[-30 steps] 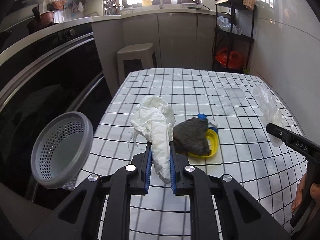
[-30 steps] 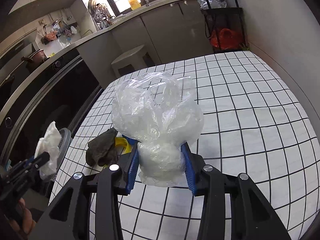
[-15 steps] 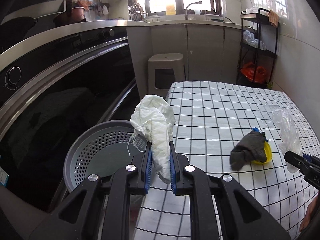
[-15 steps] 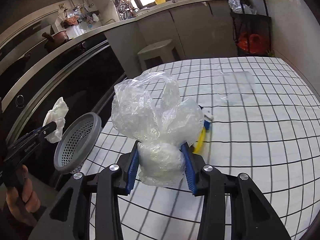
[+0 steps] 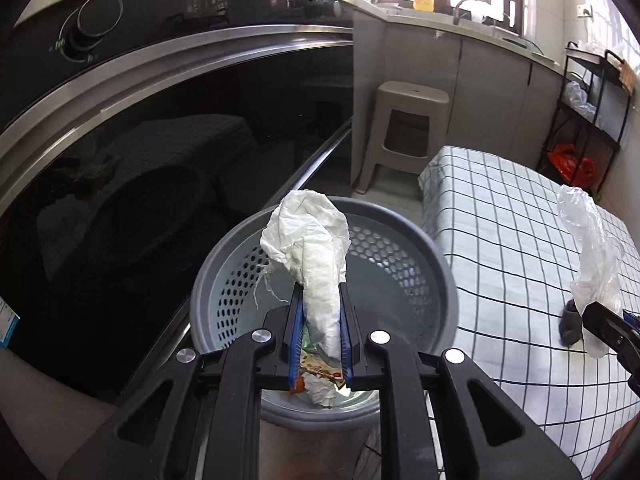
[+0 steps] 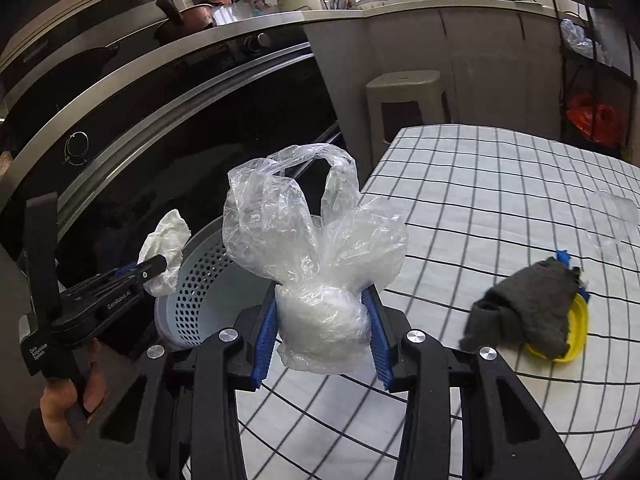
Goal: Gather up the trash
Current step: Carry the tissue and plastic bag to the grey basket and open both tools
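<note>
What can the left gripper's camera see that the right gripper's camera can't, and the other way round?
Only the left view looks down into the basket, showing scraps already at its bottom. Only the right view shows the yellow lid under the grey rag, and the hand holding the left gripper. Both show the white tissue pinched over the basket, the clear plastic bag in the right gripper, and the checked tablecloth.

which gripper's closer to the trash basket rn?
Left. The left gripper holds the white tissue directly above the perforated trash basket; the right gripper, clamping the clear plastic bag, hovers beside it over the table edge.
</note>
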`<move>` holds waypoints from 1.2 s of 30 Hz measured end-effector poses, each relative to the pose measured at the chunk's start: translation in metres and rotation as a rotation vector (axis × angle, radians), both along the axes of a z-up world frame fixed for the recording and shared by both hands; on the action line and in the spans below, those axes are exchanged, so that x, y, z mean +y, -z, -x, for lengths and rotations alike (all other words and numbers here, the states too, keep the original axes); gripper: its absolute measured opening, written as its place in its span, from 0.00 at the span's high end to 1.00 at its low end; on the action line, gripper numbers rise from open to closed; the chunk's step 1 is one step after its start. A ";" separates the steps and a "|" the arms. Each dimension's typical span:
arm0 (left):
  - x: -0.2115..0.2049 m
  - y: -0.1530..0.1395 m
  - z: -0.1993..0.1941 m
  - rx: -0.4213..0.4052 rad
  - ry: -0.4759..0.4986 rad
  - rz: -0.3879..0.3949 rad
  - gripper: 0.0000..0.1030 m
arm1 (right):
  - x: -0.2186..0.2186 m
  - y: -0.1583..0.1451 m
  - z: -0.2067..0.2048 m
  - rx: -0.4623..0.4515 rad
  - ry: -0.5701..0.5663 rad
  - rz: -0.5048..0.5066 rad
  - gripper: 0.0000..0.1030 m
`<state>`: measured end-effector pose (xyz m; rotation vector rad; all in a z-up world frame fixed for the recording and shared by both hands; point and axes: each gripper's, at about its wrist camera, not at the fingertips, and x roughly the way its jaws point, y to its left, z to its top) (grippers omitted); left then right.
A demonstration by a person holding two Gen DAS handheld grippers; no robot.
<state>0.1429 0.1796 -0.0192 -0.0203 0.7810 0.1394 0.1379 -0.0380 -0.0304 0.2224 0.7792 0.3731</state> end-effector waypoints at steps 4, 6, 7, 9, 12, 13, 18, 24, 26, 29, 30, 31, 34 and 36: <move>0.023 0.007 -0.004 0.018 -0.053 0.008 0.85 | 0.031 0.007 -0.019 0.017 -0.055 -0.007 0.62; 0.030 0.010 -0.005 0.025 -0.071 0.004 0.85 | 0.045 0.010 -0.027 0.026 -0.077 0.002 0.62; 0.034 0.011 -0.006 0.032 -0.073 0.008 0.85 | 0.053 0.012 -0.031 0.029 -0.088 0.008 0.62; 0.039 0.015 -0.009 0.048 -0.076 0.015 0.84 | 0.064 0.014 -0.039 0.031 -0.101 0.023 0.62; 0.045 0.021 -0.014 0.069 -0.081 0.021 0.85 | 0.080 0.018 -0.049 0.040 -0.113 0.048 0.62; 0.046 0.022 -0.016 0.071 -0.081 0.022 0.84 | 0.083 0.019 -0.052 0.044 -0.117 0.058 0.62; 0.052 0.027 -0.020 0.085 -0.077 0.042 0.84 | 0.099 0.026 -0.062 0.068 -0.135 0.074 0.62; 0.059 0.031 -0.025 0.095 -0.083 0.060 0.83 | 0.114 0.029 -0.073 0.079 -0.156 0.087 0.61; 0.061 0.032 -0.026 0.098 -0.085 0.069 0.83 | 0.117 0.031 -0.075 0.084 -0.162 0.087 0.61; 0.062 0.031 -0.026 0.094 -0.087 0.070 0.81 | 0.123 0.031 -0.074 0.077 -0.169 0.095 0.61; 0.063 0.030 -0.025 0.091 -0.086 0.071 0.81 | 0.124 0.031 -0.075 0.075 -0.170 0.097 0.61; 0.063 0.030 -0.025 0.088 -0.086 0.071 0.81 | 0.125 0.031 -0.076 0.075 -0.171 0.098 0.61; 0.063 0.028 -0.022 0.079 -0.089 0.072 0.78 | 0.126 0.030 -0.075 0.069 -0.175 0.098 0.61; 0.064 0.028 -0.021 0.076 -0.092 0.071 0.70 | 0.126 0.029 -0.074 0.066 -0.175 0.095 0.58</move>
